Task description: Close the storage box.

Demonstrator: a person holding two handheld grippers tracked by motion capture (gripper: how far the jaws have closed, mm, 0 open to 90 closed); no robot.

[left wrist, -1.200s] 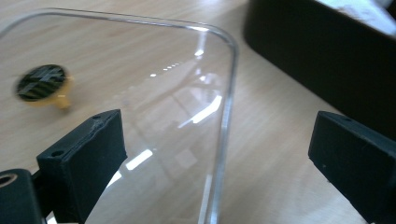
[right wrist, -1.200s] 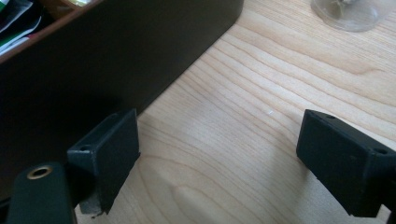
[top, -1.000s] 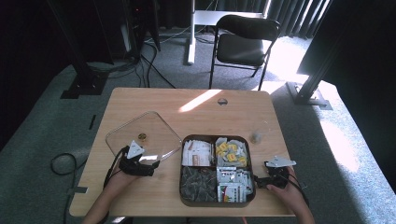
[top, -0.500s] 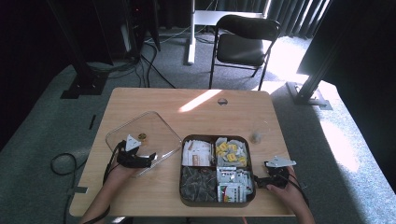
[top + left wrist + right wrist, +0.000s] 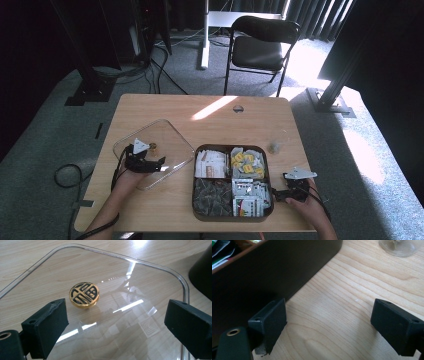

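A clear square lid (image 5: 170,145) with a round gold knob (image 5: 154,147) lies flat on the table's left half. My left gripper (image 5: 152,162) hovers open over the lid's near part. In the left gripper view the knob (image 5: 84,294) sits just ahead of the left jaw, outside the gap of the gripper (image 5: 115,312). A dark four-compartment tray (image 5: 196,172) holds white, yellow and dark packets. My right gripper (image 5: 278,194) rests open beside the tray's right wall (image 5: 274,267), with bare wood between its jaws (image 5: 329,317).
A small clear glass object (image 5: 274,147) stands on the table beyond the right gripper, also at the top of the right gripper view (image 5: 398,246). The wooden table (image 5: 240,125) has a cable hole at the back. A black folding chair (image 5: 260,47) stands behind it.
My left gripper has slid a little farther onto the clear lid, toward the knob. The right gripper has stayed in place.
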